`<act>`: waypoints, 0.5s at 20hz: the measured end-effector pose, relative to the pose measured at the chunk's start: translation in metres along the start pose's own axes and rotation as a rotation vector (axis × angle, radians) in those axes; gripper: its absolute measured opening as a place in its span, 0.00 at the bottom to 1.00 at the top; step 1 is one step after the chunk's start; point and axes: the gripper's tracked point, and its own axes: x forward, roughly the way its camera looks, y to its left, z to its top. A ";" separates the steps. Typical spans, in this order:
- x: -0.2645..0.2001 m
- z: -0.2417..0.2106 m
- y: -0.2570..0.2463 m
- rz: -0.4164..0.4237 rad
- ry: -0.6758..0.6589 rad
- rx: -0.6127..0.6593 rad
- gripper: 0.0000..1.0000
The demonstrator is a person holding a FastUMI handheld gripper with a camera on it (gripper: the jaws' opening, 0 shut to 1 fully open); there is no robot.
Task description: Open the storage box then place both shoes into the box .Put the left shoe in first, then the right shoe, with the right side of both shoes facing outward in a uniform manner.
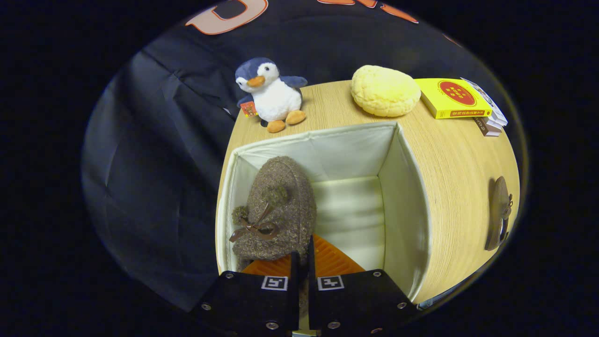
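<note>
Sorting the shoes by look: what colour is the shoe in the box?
Fuzzy brown shoe with a brown ribbon bow, best in the gripper view.

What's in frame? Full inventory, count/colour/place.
box: 1, cream fabric, open, on the table just ahead of the fingers
shoe in box: 1, brown fuzzy with a bow, inside the box against its left wall, heel end between the fingers
second shoe: 1, brown, on the table right of the box
penguin: 1, blue and white plush with orange beak and feet, on the table beyond the box
bun: 1, pale yellow, round, on the table beyond the box, right of the penguin
books: small stack, yellow one on top, right of the bun
table: 1, light wood
gripper: 1, fingers close together on the shoe's heel end
</note>
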 end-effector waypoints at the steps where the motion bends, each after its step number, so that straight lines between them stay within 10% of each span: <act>1: 0.006 -0.005 0.003 0.009 0.021 -0.014 0.10; 6: -0.007 -0.022 0.026 0.128 0.069 -0.112 0.55; 10: -0.055 -0.006 0.030 0.220 -0.017 -0.159 0.65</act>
